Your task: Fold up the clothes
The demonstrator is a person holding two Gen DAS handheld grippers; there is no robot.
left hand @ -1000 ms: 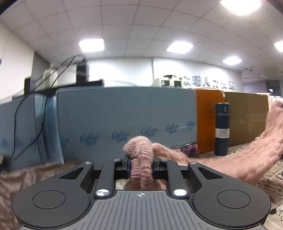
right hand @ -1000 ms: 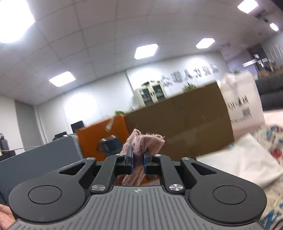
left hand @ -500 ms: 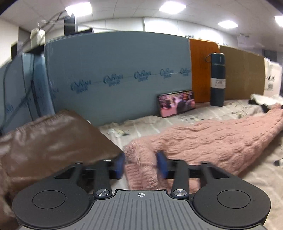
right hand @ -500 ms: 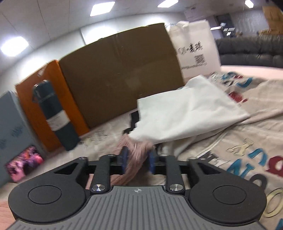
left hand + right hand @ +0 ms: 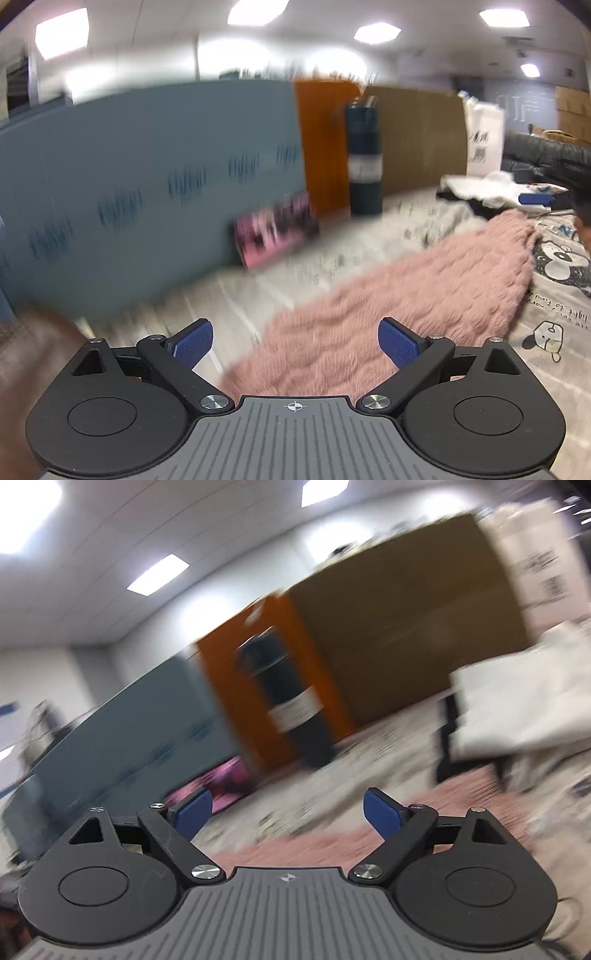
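My left gripper (image 5: 294,341) has its blue pads (image 5: 193,343) spread wide, nothing between them. The pink knit sweater (image 5: 406,295) lies flat on the printed sheet (image 5: 554,314), running from just below the left gripper's fingers away to the right; I cannot tell whether the pads touch the knit. My right gripper (image 5: 287,810) is likewise spread wide and holds nothing. In the right wrist view the sweater (image 5: 332,843) shows as a blurred pink band under and beyond the fingers. Behind: dark bottle (image 5: 364,158) upright against an orange panel (image 5: 321,140), brown cardboard (image 5: 417,136) to its right, grey-blue board (image 5: 147,184) to its left, a pink-screened phone (image 5: 275,230) leaning at the board's foot. White cloth (image 5: 517,705) is heaped at far right in the right wrist view. Both views are motion-blurred
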